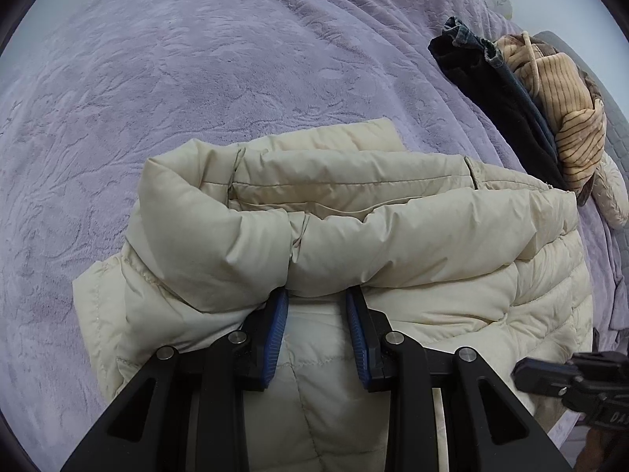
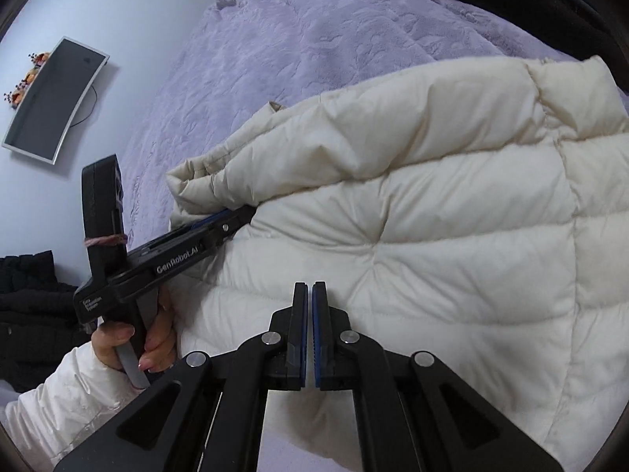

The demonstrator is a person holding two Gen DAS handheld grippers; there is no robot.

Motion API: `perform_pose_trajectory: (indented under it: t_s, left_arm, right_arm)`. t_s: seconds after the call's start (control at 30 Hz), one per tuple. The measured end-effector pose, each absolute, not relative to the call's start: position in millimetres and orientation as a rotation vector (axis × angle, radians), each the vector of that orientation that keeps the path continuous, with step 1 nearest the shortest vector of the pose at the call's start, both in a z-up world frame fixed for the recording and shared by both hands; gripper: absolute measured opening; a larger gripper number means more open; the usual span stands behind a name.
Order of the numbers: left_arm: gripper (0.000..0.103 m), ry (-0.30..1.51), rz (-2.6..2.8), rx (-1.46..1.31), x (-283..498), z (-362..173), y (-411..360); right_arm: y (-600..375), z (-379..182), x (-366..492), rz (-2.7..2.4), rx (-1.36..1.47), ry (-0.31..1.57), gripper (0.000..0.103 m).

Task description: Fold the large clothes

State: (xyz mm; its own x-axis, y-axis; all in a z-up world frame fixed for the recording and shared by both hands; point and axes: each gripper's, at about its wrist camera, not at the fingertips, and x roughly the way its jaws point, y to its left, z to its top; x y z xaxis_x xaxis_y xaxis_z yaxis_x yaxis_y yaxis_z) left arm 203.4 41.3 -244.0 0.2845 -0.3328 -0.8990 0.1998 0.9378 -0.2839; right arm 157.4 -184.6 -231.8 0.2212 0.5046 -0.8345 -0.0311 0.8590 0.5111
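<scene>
My left gripper [image 1: 316, 295] pinches the jacket [image 1: 354, 236] fold at lower centre, my right gripper [image 2: 309, 287] is closed empty, so the puffy fold may slip free.

A home bedroom: a bed under a lilac plush bedspread [image 1: 196, 78]; a wall-mounted television [image 2: 55, 98].

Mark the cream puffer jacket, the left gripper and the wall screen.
cream puffer jacket [image 2: 452, 212]: right wrist view, quilted body panel.
left gripper [image 1: 316, 306]: left wrist view, between fingertips.
wall screen [image 2: 55, 98]: right wrist view, dark glass.
</scene>
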Motion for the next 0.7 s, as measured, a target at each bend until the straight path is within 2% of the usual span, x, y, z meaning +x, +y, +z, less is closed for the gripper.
perform_pose_trajectory:
  t_s: [0.17, 0.33, 0.43, 0.57, 0.7]
  left_arm:
    - [0.033, 1.266, -0.342, -0.137, 200.0, -224.1, 46.3]
    - [0.034, 1.213, -0.309, -0.125, 183.0, -181.6, 79.3]
    - [0.103, 1.181, -0.211, -0.177, 174.3, -164.4, 114.3]
    - [0.103, 1.169, -0.153, -0.226, 165.2, -157.4, 150.8]
    - [0.103, 1.242, -0.194, -0.349, 168.6, -185.4, 175.0]
  right_arm:
    - [-181.9, -269.0, 160.5, 0.321, 0.423, 1.356, 0.0]
    - [-185.6, -277.8, 158.0, 0.326, 0.409, 1.345, 0.0]
    - [-190.2, -278.2, 154.8, 0.325, 0.421, 1.34, 0.0]
    - [-197.2, -277.2, 151.9, 0.324, 0.426, 1.337, 0.0]
    - [-199.3, -279.2, 152.5, 0.333, 0.435, 1.333, 0.0]
